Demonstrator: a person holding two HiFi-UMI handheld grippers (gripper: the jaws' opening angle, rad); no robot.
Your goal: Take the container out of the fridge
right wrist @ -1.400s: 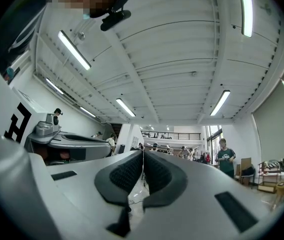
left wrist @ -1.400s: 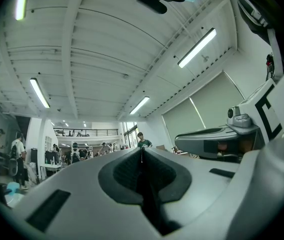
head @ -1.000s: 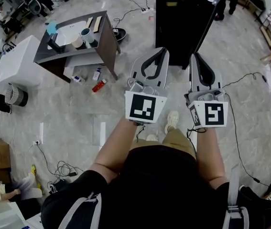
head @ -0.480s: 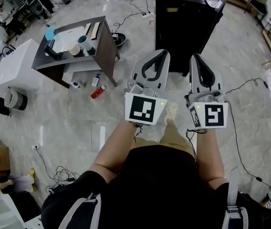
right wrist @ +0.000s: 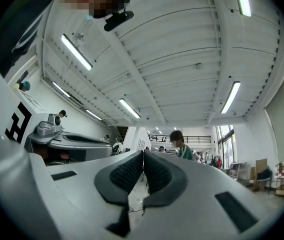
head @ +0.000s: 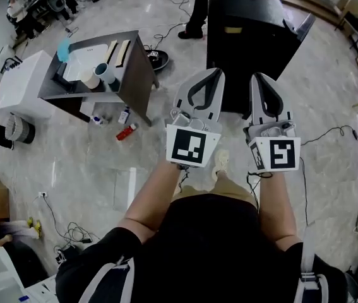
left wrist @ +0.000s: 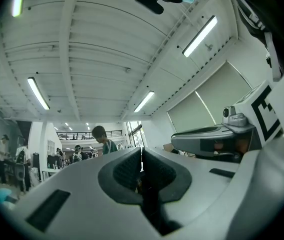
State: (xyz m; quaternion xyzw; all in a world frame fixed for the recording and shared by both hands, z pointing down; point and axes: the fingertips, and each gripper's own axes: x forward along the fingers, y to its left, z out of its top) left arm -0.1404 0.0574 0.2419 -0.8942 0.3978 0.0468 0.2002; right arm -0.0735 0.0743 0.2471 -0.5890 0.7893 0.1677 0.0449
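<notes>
Before the fridge (head: 248, 36), left hand-held gripper (head: 211, 72) and right hand-held gripper (head: 259, 77) are pressed together.

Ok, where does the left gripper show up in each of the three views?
Head view: left gripper at centre, the left one of the pair, jaws together, nothing held.
Left gripper view: bottom centre, its own closed jaws.
Right gripper view: at the left edge, seen side-on.
Shared landmark: the right gripper, beside it in all three views.
</notes>
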